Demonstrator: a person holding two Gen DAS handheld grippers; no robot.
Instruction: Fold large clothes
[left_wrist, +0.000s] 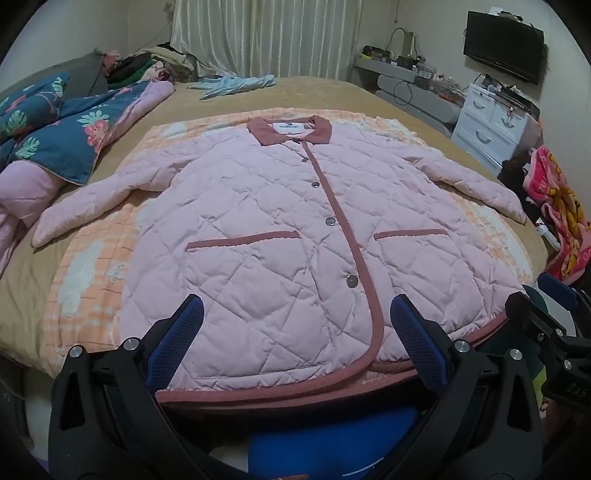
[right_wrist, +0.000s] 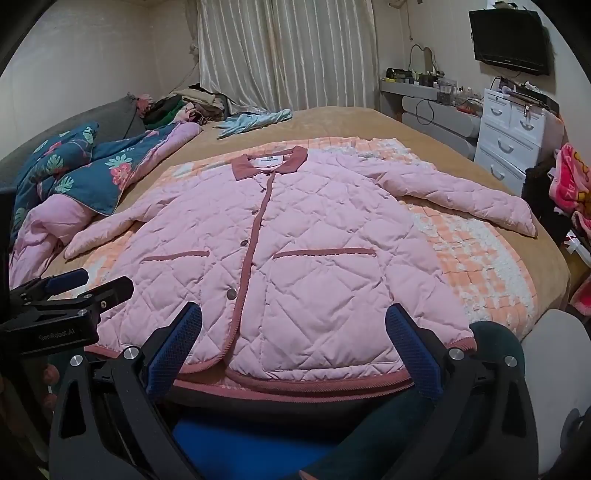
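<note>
Lying flat and face up across the middle of both frames, the pink quilted jacket (left_wrist: 280, 236) is spread on an orange checked blanket (left_wrist: 92, 273) over a tan bed (left_wrist: 229, 99). Its front is buttoned, the dark pink collar (left_wrist: 290, 131) points toward the top of the frame, and both sleeves stretch out sideways, the hem nearest the cameras.

The left claw (left_wrist: 295, 343) sits at the bottom centre of the left wrist view, its blue-padded fingers (left_wrist: 177, 343) spread wide on either side of the hem, gripping nothing. The right claw (right_wrist: 293, 347) sits likewise at the bottom of its own view, wide open with nothing held, over the hem's right part. Each claw also shows at the edge of the other's frame.

A blue floral quilt (left_wrist: 55, 129) lies bunched at the left, a light blue garment (left_wrist: 236, 83) near the top centre, white drawers (left_wrist: 491, 122) and a wall-mounted television (left_wrist: 504, 44) at the upper right.
</note>
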